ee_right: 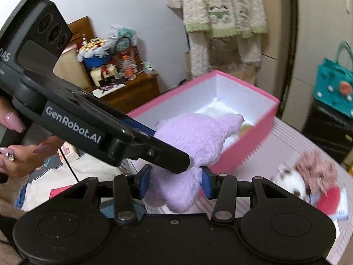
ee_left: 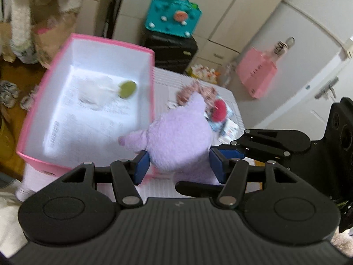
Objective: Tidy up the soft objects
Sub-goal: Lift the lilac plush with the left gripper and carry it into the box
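Observation:
A purple plush toy [ee_left: 178,137] hangs between both grippers at the near edge of the pink box [ee_left: 114,44]. My left gripper [ee_left: 179,165] is shut on its lower body. My right gripper [ee_right: 175,182] is shut on the same purple plush toy [ee_right: 194,137] from the other side; its fingers [ee_left: 231,152] also show in the left wrist view. The pink box [ee_right: 242,141] is white inside and holds a white fluffy item [ee_left: 94,88] with a green piece [ee_left: 127,89]. More soft toys lie on the table: a red one [ee_left: 219,108] and a spotted white one [ee_right: 293,183].
The box sits on a white table [ee_left: 229,101]. A teal bag [ee_left: 174,15] stands on a black case [ee_left: 172,50] behind. A pink bag [ee_left: 257,72] hangs on the door at right. A wooden cabinet [ee_right: 132,90] with clutter stands at left.

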Motion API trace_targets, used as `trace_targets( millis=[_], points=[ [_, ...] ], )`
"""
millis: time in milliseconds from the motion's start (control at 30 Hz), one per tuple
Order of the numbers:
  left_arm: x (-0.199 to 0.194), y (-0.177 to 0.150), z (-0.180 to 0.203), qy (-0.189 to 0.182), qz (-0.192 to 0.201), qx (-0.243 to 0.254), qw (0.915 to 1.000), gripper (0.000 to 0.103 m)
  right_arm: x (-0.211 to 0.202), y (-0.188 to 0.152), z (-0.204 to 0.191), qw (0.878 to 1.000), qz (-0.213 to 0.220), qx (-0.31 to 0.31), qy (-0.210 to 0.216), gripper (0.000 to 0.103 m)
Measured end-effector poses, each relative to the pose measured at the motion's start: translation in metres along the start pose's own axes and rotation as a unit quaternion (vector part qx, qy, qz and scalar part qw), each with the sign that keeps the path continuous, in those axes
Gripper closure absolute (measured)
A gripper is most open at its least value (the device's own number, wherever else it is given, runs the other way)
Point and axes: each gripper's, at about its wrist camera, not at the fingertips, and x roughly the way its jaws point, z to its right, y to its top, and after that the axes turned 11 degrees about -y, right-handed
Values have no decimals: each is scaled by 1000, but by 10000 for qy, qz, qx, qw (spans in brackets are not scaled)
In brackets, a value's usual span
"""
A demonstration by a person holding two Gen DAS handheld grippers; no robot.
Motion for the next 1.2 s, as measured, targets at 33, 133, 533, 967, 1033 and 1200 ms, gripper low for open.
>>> trace_targets(
  millis=[33,133,533,967,1033,1200],
  points=[
    [-5,3,-3,55,47,13,10000,45,4,6,-2,10000,23,-58,19,51],
    [-17,12,-15,247,262,12,9994,45,21,27,-4,9997,87,-212,118,51],
    [-4,82,-67,786,723,-190,9941,46,95,79,37,9978,35,454,473,51],
    [62,122,-147,992,-116,-826,9916,46,191,92,58,9948,-730,-181,686,51],
    [68,125,-153,1024,-189,-866,9908,46,199,95,58,9943,-830,-291,596,50],
    [87,132,-158,1195,-490,-638,9896,47,219,98,61,9912,-1168,-432,448,49]
  ],
)
